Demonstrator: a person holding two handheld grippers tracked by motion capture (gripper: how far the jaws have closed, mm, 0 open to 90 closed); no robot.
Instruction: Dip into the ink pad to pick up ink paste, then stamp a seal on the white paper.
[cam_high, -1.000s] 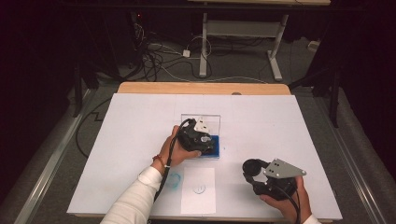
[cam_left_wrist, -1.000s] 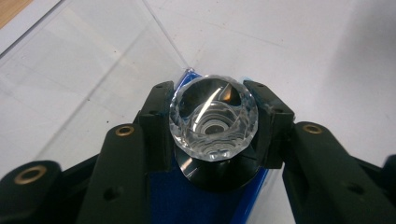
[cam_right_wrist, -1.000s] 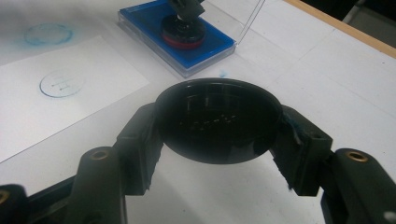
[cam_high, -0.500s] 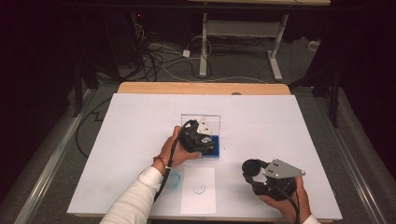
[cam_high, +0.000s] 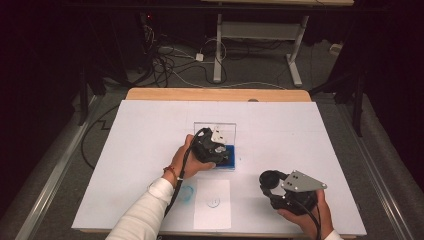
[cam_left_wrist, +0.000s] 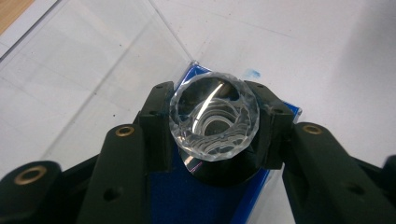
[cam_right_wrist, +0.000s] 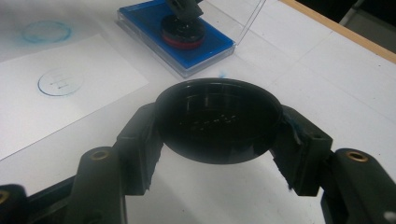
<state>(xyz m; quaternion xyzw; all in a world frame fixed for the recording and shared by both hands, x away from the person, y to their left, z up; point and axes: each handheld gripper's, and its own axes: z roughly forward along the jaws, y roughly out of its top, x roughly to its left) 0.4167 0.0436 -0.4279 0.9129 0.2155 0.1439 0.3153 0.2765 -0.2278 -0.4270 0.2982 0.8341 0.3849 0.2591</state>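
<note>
A round stamp with a clear faceted knob (cam_left_wrist: 214, 116) and a black and red base (cam_right_wrist: 183, 31) stands on the blue ink pad (cam_left_wrist: 163, 198) of an open clear case (cam_high: 229, 161). My left gripper (cam_left_wrist: 214, 123) is shut on the knob from both sides; the high view shows it (cam_high: 216, 150) over the case at the table's middle. My right gripper (cam_right_wrist: 218, 126) is shut on a black round lid (cam_right_wrist: 218, 120), held just above the table. In the high view this gripper (cam_high: 272, 181) is near the front right, with its grey plate on top.
A white sheet of paper (cam_high: 212, 202) with a small blue printed circle (cam_right_wrist: 60, 82) lies near the front edge. Left of it is a faint blue ring mark (cam_high: 186, 193) on the white table cover (cam_high: 310, 130). The case's clear lid (cam_high: 215, 131) stands upright behind the pad.
</note>
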